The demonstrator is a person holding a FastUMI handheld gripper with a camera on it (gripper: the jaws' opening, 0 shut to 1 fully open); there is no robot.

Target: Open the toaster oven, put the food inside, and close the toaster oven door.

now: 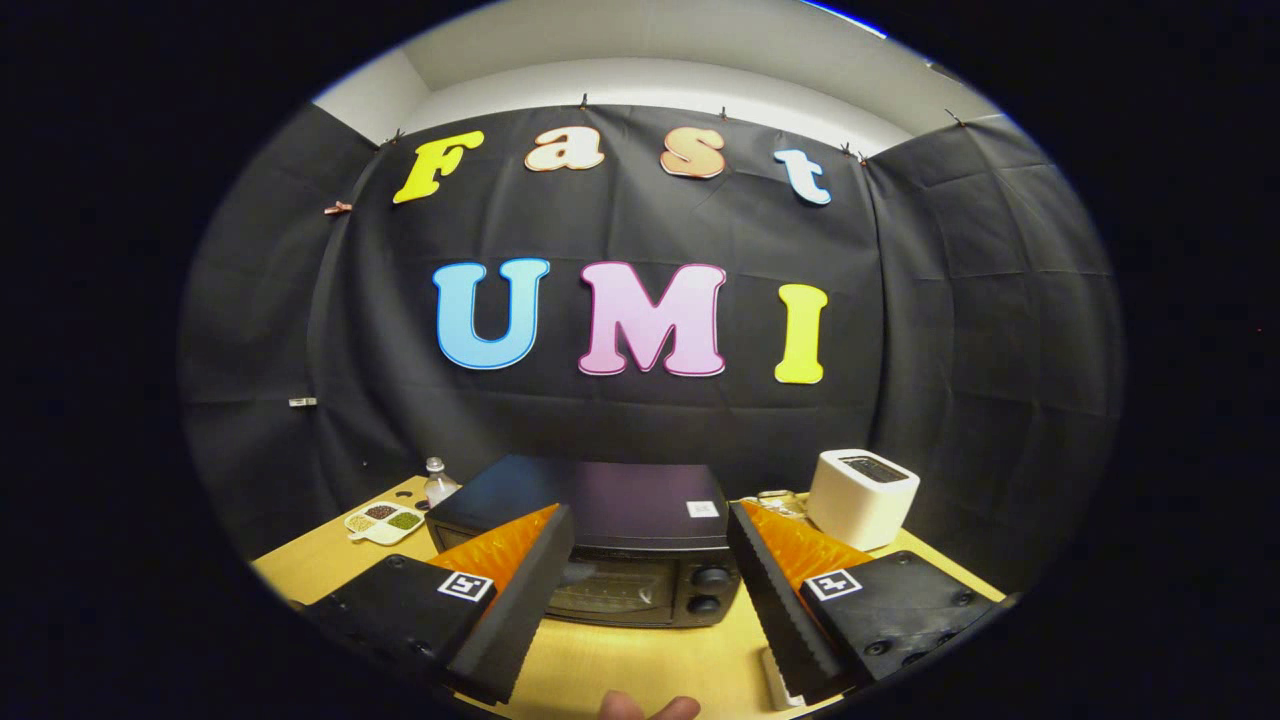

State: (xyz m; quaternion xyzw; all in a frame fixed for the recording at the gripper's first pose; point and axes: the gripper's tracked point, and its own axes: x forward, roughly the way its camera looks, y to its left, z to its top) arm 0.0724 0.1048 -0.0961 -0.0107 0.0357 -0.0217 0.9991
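A black toaster oven (610, 525) stands on the wooden table (640, 655), straight ahead of my gripper (650, 600). Its glass door (610, 588) is closed, with two round knobs (708, 590) at its right. My gripper is open wide, nothing between its fingers; the oven front shows in the gap between them, beyond the tips. Which item is the food I cannot tell from here.
A white pop-up toaster (862, 497) stands to the right of the oven. To the oven's left lie a small divided dish (384, 521) with dark and green fillings and a clear bottle (438, 482). A fingertip (648, 708) shows just under the fingers.
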